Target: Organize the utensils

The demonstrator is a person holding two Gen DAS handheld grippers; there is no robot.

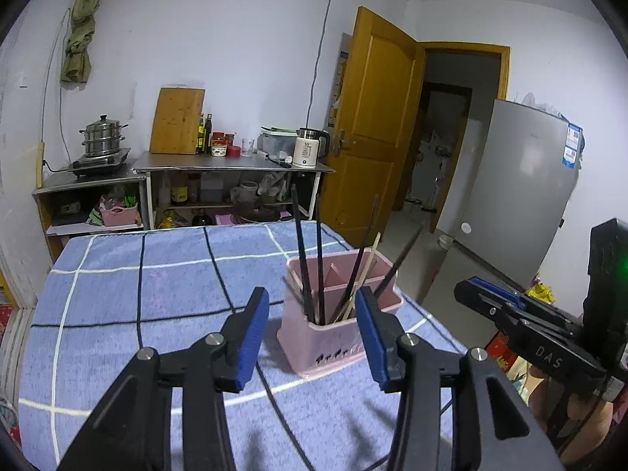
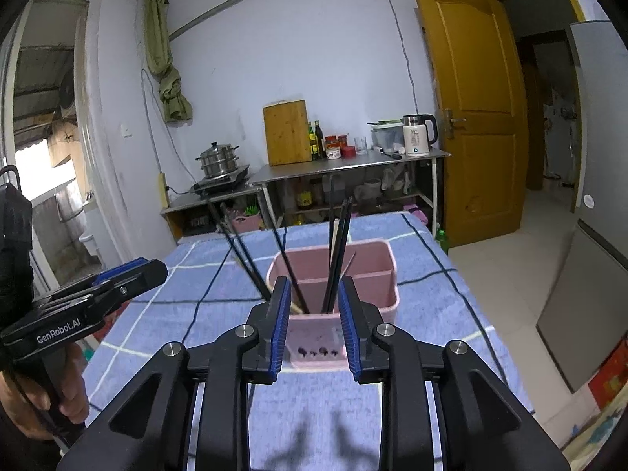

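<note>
The blue checked table cloth point(image 2: 424, 298) spreads ahead of my fingers, and the pink holder point(image 2: 337, 329) stands on it just beyond my tips, close enough to drop things in. The chopsticks point(image 2: 337, 255) stand inside it, leaning outward against its rim, sorted already I judge. My right gripper point(image 2: 314, 325) is parted and empty; my left gripper point(image 1: 310, 337) likewise gapes wider, holding nothing.

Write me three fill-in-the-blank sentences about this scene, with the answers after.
1. The chopsticks stand in a ____ holder.
2. The holder sits on a checked ____ cloth.
3. The left tongs and right tongs hold ____.

Answers: pink; blue; nothing
</note>
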